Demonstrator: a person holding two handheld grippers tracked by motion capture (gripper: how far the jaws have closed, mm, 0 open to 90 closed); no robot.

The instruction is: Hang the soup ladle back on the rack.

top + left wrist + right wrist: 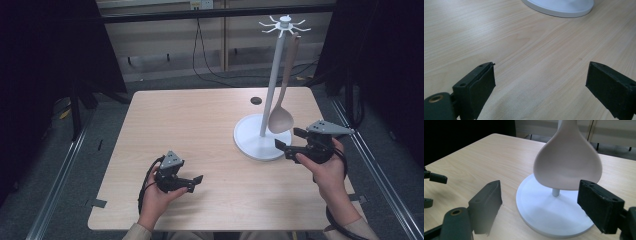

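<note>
A white stand with a round base and a ring of hooks at its top stands on the right half of the table. A pale pink spoon hangs from one hook, bowl down, just above the base. My right gripper is open at the base's right side, its jaws apart from the spoon; the spoon's bowl hangs just beyond them over the base. My left gripper rests open near the table's front left, with bare wood between its fingers.
The wooden table has a dark round hole at its back edge. Dark curtains hang on both sides, and cables run along the floor behind. The stand's base lies ahead of the left gripper.
</note>
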